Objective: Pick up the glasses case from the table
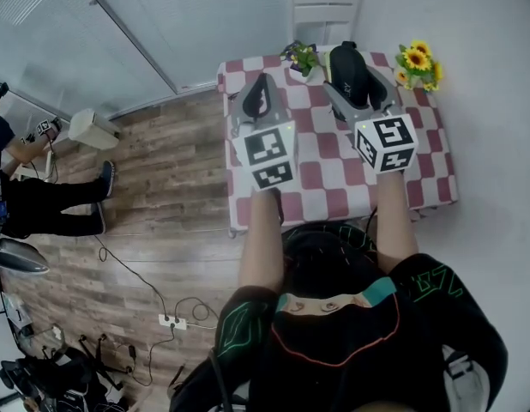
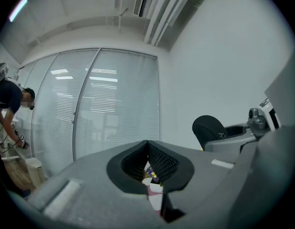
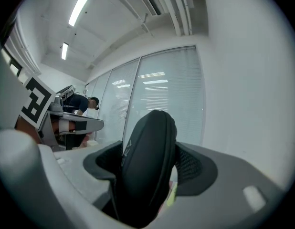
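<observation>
A black glasses case (image 1: 349,71) is clamped in my right gripper (image 1: 358,82), held up above the red-and-white checked table (image 1: 329,183). In the right gripper view the case (image 3: 147,166) stands on edge between the two padded jaws and fills the gap. My left gripper (image 1: 258,99) hovers over the table's left part, its jaws closed together with nothing between them; in the left gripper view the gripper (image 2: 148,163) shows its pads meeting at the tip. The case (image 2: 209,130) and the right gripper also show at the right of that view.
A small potted plant (image 1: 303,57) and a sunflower bunch (image 1: 418,65) stand at the table's far edge. A white chair (image 1: 324,11) is behind the table. A person (image 1: 25,187) stands at the left on the wooden floor, with cables and a power strip (image 1: 171,322).
</observation>
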`<action>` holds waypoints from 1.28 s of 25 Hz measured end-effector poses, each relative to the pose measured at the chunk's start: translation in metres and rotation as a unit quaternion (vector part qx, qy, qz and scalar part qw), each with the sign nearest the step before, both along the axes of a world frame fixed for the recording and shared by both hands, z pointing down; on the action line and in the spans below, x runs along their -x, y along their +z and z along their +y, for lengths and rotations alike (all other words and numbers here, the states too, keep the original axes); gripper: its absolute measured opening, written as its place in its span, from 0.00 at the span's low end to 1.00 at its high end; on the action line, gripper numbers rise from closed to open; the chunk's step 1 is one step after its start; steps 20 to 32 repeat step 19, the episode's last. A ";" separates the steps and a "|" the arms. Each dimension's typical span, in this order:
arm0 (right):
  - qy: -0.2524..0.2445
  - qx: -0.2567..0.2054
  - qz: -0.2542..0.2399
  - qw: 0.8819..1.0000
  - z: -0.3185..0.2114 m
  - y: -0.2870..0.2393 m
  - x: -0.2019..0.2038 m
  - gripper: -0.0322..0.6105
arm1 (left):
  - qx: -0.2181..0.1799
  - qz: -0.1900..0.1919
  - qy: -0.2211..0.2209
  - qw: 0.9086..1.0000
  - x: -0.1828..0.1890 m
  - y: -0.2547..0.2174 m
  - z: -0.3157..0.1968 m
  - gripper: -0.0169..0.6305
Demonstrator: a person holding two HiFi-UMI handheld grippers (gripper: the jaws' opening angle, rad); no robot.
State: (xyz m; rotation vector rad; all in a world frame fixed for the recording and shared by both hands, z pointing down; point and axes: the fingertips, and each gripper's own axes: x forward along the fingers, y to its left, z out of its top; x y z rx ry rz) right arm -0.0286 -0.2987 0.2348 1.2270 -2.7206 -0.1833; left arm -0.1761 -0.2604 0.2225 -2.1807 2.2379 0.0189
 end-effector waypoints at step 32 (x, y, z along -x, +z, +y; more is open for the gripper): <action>0.009 -0.021 -0.001 1.000 0.004 -0.008 -0.002 0.56 | -0.011 0.008 0.003 1.000 0.000 -0.010 0.008 0.04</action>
